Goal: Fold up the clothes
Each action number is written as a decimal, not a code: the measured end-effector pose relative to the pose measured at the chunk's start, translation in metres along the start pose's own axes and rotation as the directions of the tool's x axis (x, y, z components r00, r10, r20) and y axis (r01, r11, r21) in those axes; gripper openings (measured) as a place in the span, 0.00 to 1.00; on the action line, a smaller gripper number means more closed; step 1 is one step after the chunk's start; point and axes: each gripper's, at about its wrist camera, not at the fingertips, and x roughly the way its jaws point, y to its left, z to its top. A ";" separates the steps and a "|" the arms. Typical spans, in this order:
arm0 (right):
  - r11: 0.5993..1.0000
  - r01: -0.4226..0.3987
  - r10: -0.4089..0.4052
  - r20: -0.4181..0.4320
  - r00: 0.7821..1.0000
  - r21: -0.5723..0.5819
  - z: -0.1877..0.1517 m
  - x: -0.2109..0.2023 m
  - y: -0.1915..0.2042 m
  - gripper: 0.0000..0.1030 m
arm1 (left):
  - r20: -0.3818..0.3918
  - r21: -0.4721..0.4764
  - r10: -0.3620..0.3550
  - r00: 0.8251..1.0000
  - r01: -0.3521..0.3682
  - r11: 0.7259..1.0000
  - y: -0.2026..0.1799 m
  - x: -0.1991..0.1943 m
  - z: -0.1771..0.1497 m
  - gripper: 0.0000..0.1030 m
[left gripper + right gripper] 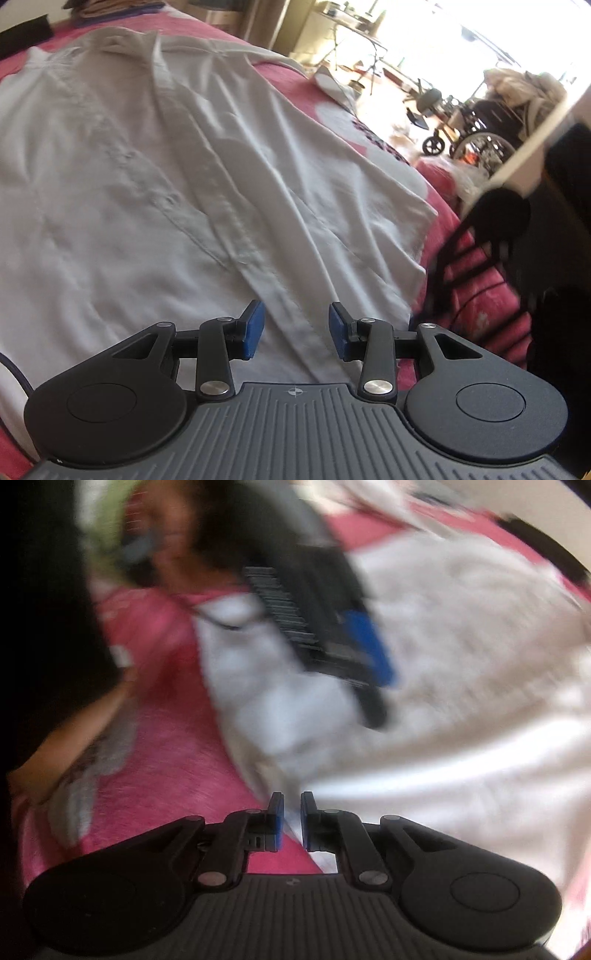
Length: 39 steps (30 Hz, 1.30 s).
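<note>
Broadly, a white button-front cotton shirt (pixel 177 155) lies spread over the pink patterned bedspread (pixel 476 295), filling the left and centre of the left wrist view. Below centre, the left gripper (pixel 295 330) stands partly open and empty, the shirt's placket strip running between its blue pads (pixel 255 332). In the blurred right wrist view, the right gripper (pixel 291 821) shows a narrow gap, gripping nothing; the shirt's edge lies just beyond, toward the right.

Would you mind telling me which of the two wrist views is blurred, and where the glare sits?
Right wrist view: motion blur smears the white shirt and pink bedspread; only the right tool is crisp. Left wrist view: sharp on the shirt, with window glare washing out the upper right.
</note>
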 end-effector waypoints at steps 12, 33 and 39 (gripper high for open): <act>0.765 0.110 -0.303 0.205 0.931 0.634 0.030 -0.084 -0.185 0.10 | -0.021 0.026 0.005 1.000 -0.004 1.000 -0.011 0.013 -0.007 0.36; 0.044 -0.232 -0.361 0.232 0.903 0.972 0.122 0.044 -0.505 0.37 | 0.000 -0.024 -0.010 1.000 0.010 1.000 -0.007 0.017 -0.011 0.30; 0.128 -0.262 -0.441 0.291 0.849 0.957 0.135 0.050 -0.508 0.01 | 0.002 -0.046 -0.022 1.000 0.022 0.999 -0.005 0.018 -0.011 0.30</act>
